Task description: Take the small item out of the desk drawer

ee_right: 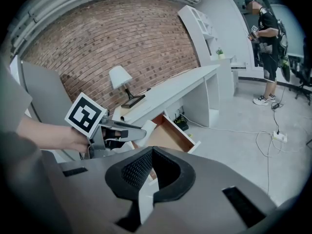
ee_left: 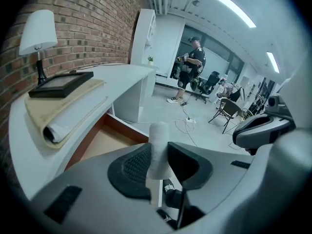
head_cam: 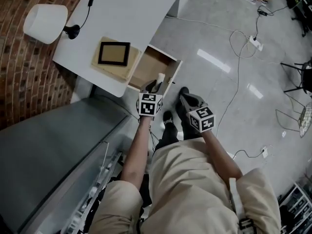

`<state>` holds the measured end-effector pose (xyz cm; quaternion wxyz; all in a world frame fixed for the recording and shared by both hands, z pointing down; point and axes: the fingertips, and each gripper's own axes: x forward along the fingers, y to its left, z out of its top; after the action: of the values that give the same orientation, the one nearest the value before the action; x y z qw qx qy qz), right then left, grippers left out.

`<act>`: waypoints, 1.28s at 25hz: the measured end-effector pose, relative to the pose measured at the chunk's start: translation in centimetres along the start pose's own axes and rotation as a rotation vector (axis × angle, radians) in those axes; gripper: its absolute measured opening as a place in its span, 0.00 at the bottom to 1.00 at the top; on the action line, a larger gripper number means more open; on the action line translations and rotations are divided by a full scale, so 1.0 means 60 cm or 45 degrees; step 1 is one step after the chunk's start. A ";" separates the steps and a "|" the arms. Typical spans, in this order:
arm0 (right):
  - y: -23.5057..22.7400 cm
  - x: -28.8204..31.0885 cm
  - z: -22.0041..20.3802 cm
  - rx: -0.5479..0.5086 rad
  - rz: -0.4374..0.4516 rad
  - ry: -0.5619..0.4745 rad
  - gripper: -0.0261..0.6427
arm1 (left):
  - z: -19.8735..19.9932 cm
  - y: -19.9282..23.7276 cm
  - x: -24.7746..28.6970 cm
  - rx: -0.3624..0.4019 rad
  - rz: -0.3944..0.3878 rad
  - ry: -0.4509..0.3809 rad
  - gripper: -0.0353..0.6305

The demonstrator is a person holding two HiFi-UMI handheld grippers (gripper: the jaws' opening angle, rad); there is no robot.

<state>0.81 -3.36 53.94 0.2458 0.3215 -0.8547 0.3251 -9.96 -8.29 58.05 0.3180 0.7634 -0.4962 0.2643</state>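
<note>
white desk against a brick wall, grey floor beyond. the drawer stands open; the left gripper hides part of its front, and its back runs under the desktop. count: one lamp, one picture frame, one drawer, two grippers. the small white cylinder stands upright, clamped between the left gripper's pads, over the drawer's front edge in the head view; its lower end is hidden. right gripper: jaws together, empty.
</note>
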 end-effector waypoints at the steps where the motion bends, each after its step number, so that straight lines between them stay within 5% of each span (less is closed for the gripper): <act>1: 0.006 -0.007 0.003 0.005 -0.006 -0.009 0.08 | 0.003 -0.005 -0.015 -0.003 0.003 -0.011 0.24; 21: 0.136 -0.134 0.056 -0.010 -0.067 -0.230 0.08 | 0.028 -0.093 -0.272 0.014 0.010 -0.290 0.24; 32: 0.180 -0.150 0.004 -0.001 -0.077 -0.245 0.08 | 0.008 -0.116 -0.366 0.048 0.002 -0.401 0.24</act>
<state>-0.84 6.24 43.84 0.1724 0.3769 -0.8643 0.2850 -11.56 6.42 40.37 0.2218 0.8007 -0.5356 0.1510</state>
